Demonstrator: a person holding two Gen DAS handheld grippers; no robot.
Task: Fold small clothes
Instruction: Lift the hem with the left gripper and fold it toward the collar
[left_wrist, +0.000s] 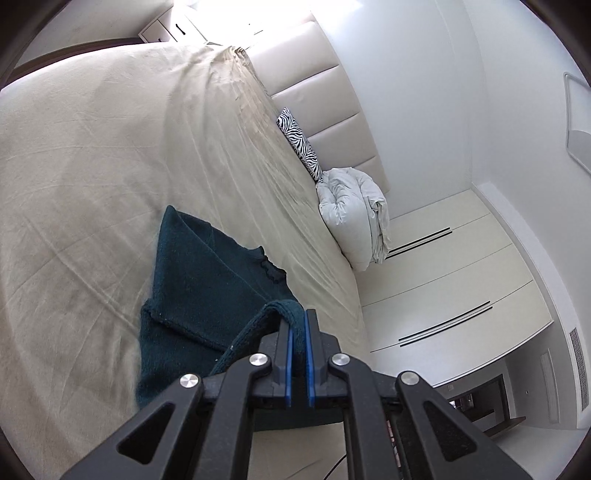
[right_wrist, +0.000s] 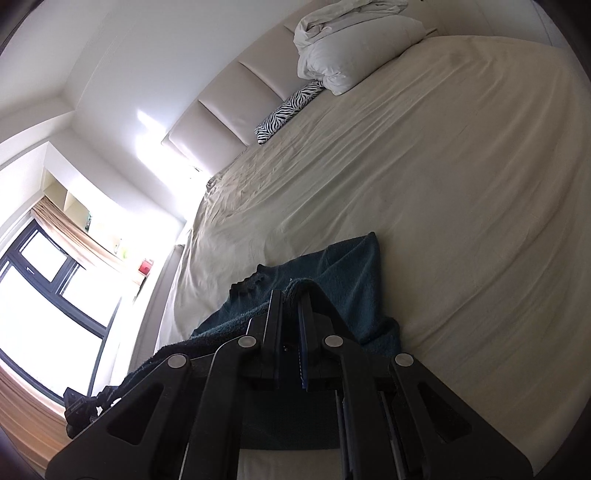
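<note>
Left wrist view first: the left gripper (left_wrist: 298, 321) has its jaws pinched tight on a ribbed edge of the dark teal knit garment (left_wrist: 207, 273), and a strip of that edge loops up over the tips. Most of the garment lies on the beige bedsheet (left_wrist: 92, 166) ahead and to the left of the gripper. Its near part runs under the black gripper frame and is hidden there, so its full outline cannot be made out. A small frilled trim shows at its far edge. Beyond it, a zebra-print cushion (left_wrist: 299, 142) and a bundled white duvet (left_wrist: 354, 218) sit against the padded headboard (left_wrist: 332, 92). The top of this view is washed out by bright light, and pale wardrobe doors (left_wrist: 454, 266) fill the right side.

Right wrist view: the right gripper (right_wrist: 293, 295) is likewise clamped on a fold of the same garment (right_wrist: 347, 273), the cloth bunching at the tips. From there the knit drapes left and down, behind the frame. A dark shape at the lower left, near the window (right_wrist: 44, 280), is too dim to identify. The bedsheet (right_wrist: 443, 184) spreads right; the cushion (right_wrist: 288, 110), duvet (right_wrist: 343, 55) and headboard (right_wrist: 229, 107) sit at the top, the duvet cut off by the picture's edge.
</note>
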